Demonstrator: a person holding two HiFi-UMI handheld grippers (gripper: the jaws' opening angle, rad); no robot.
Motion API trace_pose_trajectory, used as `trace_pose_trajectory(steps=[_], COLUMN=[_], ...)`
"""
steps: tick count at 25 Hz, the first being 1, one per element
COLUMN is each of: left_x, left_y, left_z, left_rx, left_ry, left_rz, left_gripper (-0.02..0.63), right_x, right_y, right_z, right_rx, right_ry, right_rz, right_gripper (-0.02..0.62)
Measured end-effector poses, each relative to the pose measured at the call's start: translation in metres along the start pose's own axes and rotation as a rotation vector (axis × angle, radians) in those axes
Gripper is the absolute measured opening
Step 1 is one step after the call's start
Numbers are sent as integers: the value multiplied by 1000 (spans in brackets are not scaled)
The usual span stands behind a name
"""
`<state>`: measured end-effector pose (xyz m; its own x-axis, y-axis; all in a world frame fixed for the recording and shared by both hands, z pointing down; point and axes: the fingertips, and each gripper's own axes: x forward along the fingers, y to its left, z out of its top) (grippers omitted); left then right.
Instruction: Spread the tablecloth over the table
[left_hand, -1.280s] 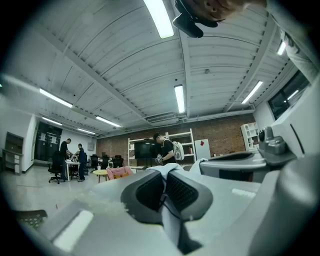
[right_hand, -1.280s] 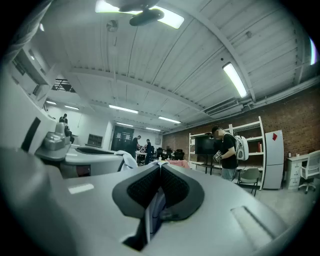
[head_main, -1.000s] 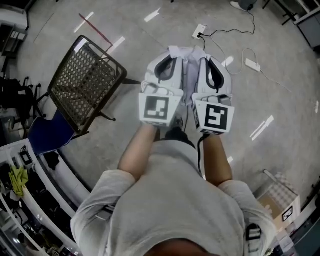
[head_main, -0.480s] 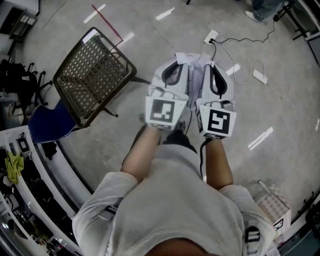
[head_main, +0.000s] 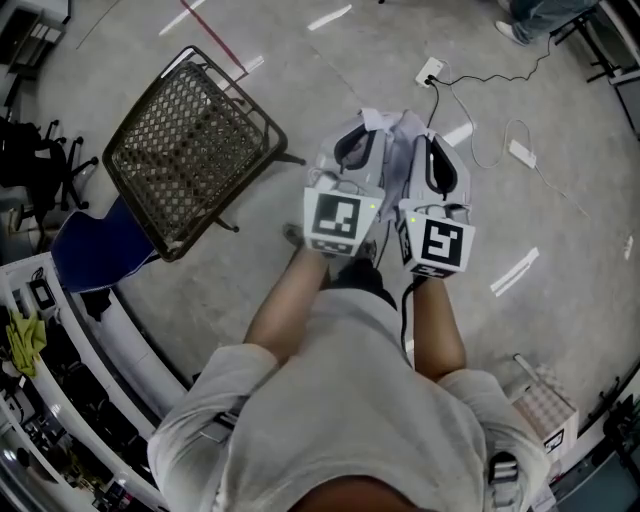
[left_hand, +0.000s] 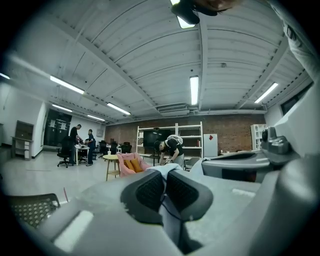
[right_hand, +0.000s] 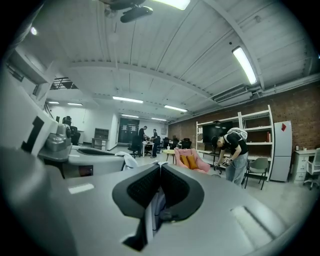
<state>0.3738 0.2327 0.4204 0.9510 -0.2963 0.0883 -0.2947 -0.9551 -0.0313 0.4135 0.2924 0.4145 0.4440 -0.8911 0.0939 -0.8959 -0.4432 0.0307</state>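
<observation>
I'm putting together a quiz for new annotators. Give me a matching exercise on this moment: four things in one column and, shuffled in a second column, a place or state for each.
Things:
1. pale cloth tablecloth
2. dark metal mesh-topped stand
3. white plastic power socket
4. pink armchair

Places or states:
A. lies on the floor, on a black cable
B. holds orange cushions
C. pinched in the shut jaws of the left gripper and the right gripper
D. stands to the left of both grippers in the head view

Pairs: 1-C, 2-D, 3-A, 4-B
</observation>
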Motion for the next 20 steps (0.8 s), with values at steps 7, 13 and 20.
trace_pose_trajectory(steps=[7, 13, 20], left_x=[-2, 2, 0], left_y=[70, 133, 191], left_z=[-16, 1, 10], left_rx=[-29, 1, 9], left_ry=[30, 7, -13], left_rz=[-1, -46, -36], left_gripper=[26, 26, 26], right_x=[47, 84, 116], right_y=[60, 111, 157], right_z=[-6, 17, 30], right_rx=[-15, -47, -51], right_ry=[31, 9, 12], right_rz=[27, 30, 57], right_gripper=[7, 7, 7])
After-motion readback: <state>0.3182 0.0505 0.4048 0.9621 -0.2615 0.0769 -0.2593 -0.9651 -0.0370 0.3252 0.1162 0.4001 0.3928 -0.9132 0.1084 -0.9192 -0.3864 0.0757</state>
